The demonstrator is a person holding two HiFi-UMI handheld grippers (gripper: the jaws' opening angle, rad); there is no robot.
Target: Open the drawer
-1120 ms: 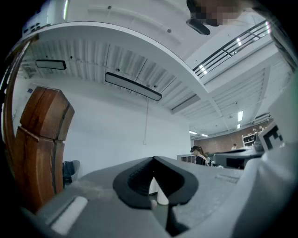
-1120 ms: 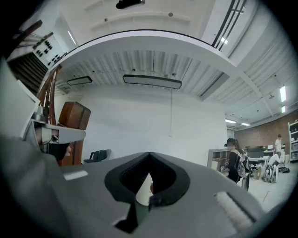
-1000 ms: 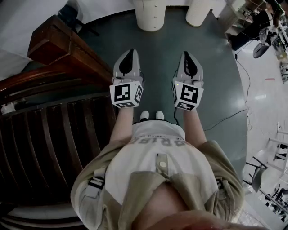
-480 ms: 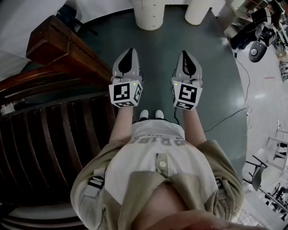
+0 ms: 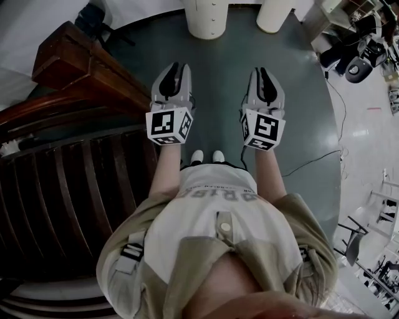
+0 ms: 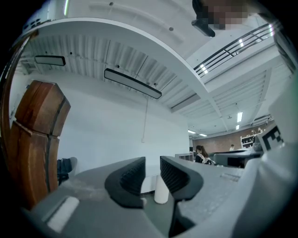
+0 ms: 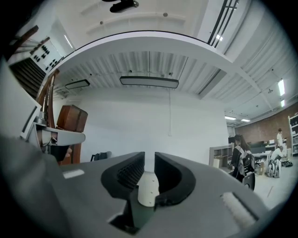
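Observation:
I make out no drawer front in any view. Dark brown wooden furniture (image 5: 68, 199) with slatted ribs fills the left of the head view, and a wooden block (image 5: 72, 53) rises behind it. In the left gripper view the same wood (image 6: 39, 135) stands at the far left. My left gripper (image 5: 177, 67) is held level over the green floor, just right of the furniture. Its jaws have just been opening and nothing lies in the narrow gap (image 6: 152, 160). My right gripper (image 5: 262, 71) hangs beside it; its jaws have also just been opening and hold nothing (image 7: 149, 155).
Two white round columns (image 5: 209, 19) (image 5: 274, 15) stand ahead on the green floor (image 5: 224, 75). A black cable (image 5: 312, 165) runs across the floor at right. Chairs (image 5: 358, 240) and desks stand at the right edge. People sit far off (image 7: 240, 158).
Both grippers' jaws were together and now stand slightly apart. The left gripper has shifted a little to the left.

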